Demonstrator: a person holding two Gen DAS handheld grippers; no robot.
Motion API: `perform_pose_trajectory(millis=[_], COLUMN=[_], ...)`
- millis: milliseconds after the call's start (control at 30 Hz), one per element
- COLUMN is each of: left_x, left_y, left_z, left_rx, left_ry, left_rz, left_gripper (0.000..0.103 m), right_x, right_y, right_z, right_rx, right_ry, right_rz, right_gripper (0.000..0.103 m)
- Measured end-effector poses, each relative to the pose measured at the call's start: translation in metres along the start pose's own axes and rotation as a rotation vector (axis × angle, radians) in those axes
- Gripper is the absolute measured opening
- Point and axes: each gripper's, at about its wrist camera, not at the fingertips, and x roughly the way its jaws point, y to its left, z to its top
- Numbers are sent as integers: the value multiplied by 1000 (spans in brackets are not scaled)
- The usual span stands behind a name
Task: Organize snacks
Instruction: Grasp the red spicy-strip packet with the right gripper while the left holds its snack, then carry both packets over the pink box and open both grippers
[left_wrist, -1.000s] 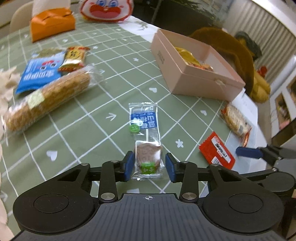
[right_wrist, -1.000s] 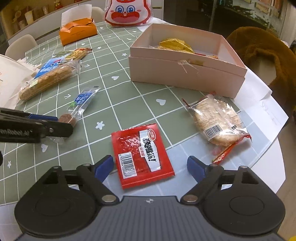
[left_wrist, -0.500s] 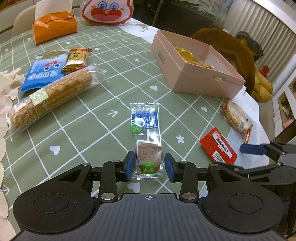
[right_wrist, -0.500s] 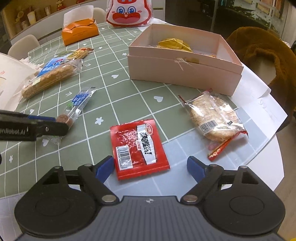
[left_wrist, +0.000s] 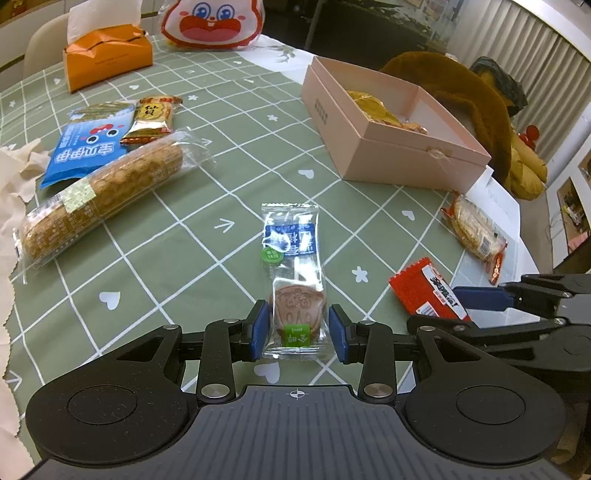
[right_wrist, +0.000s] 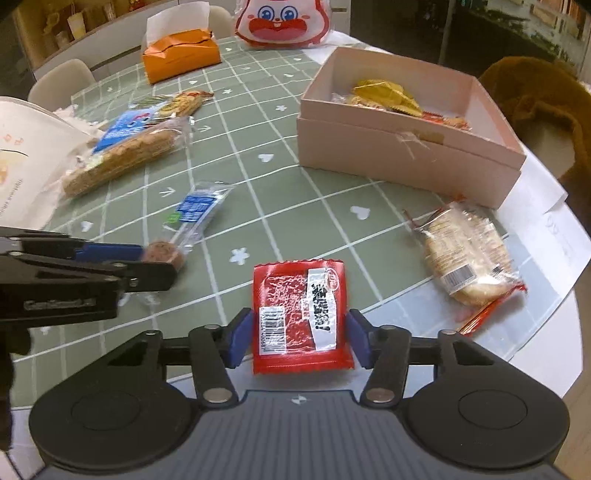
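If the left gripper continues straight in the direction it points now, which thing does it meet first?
Probably nothing beyond the clear lollipop packet already between the left gripper pads. The packet runs straight ahead on the green tablecloth; past it only bare cloth shows. The pink box lies further right, though depth is unclear.

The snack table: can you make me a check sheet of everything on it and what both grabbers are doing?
Surface: green grid-patterned tablecloth, flat.
Job's things: open pink cardboard box holding gold-wrapped snacks; clear-wrapped brown lollipop; red foil packet; clear-bagged rice crackers; long biscuit roll; blue snack bag.
Clutter: orange tissue box; rabbit-face bag.
Grippers: left gripper pads flank the lollipop, contact unclear; right gripper has just been closing, pads against the red packet.
Cables: nothing seen.
Surroundings: brown plush toy, chairs.
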Motion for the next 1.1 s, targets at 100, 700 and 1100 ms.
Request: perform_pose_trajectory(millis=[100,700,1100], left_x=[0,-80,79], left_y=[-1,-50,-81], left_z=[-1,120,202], left_rx=[18,76,-32], left_ry=[-2,-428,-142], left_rz=[3,-133,-213], left_gripper=[41,37,40], right_x=[-5,-119,-34], right_y=[1,-75,-169], right_z=[-3,118,229], right_rx=[5,66,230], right_ry=[-8,-333,-254], right_rz=[8,-38,20], right_gripper=[52,50,61])
